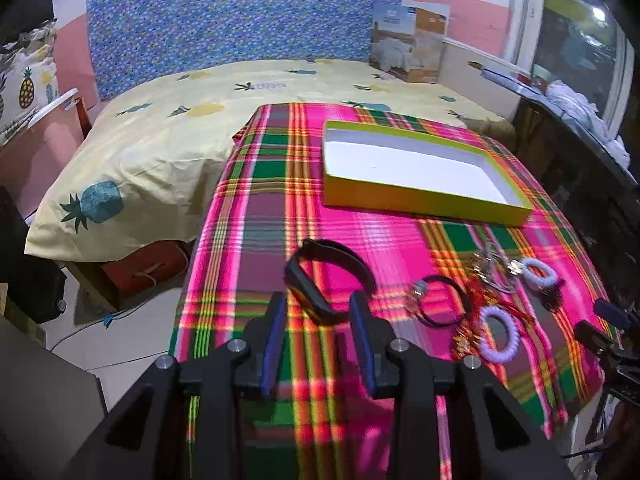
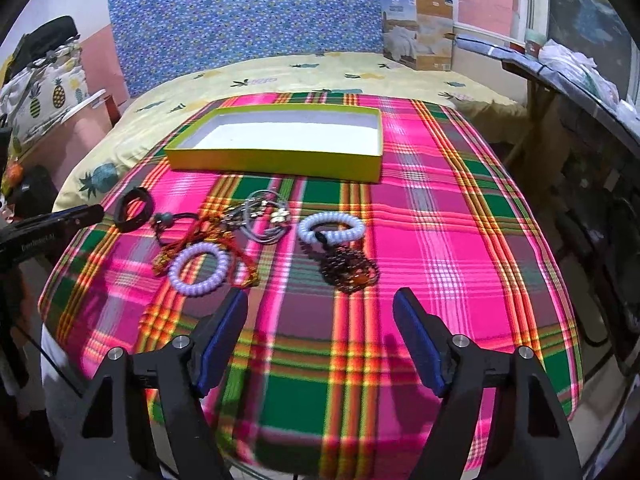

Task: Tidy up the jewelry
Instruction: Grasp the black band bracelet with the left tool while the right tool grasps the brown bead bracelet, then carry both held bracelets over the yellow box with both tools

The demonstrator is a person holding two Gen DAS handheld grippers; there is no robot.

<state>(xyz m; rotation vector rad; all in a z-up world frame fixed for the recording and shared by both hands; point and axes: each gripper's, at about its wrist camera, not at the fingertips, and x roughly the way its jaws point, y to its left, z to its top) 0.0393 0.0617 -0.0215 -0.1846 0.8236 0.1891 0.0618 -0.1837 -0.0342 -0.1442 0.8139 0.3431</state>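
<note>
I read little writing: a white marking on the left gripper's body in the right wrist view is too blurred to make out, and print on the bedding package against the wall beyond the box is illegible.

Taking the yellow-green box as landmark: one box, open, white inside, nothing in it, resting on the plaid cloth. The jewelry lies on the cloth on the near side of the box, apart from it. I count two white coil bracelets, one black band, one dark beaded piece touching the coil bracelet nearer the box, one black cord loop, one red and gold tangle and one cluster of silver rings; the count within that cluster I cannot tell.

The left gripper has its tongs apart, with the near end of the black band between the pads; contact I cannot confirm. The right gripper has its tongs wide apart over bare cloth, nothing between them.

The right wrist view shows the beaded piece clearly; the left wrist view only shows its edge. The left wrist view alone shows the band between the tongs.
</note>
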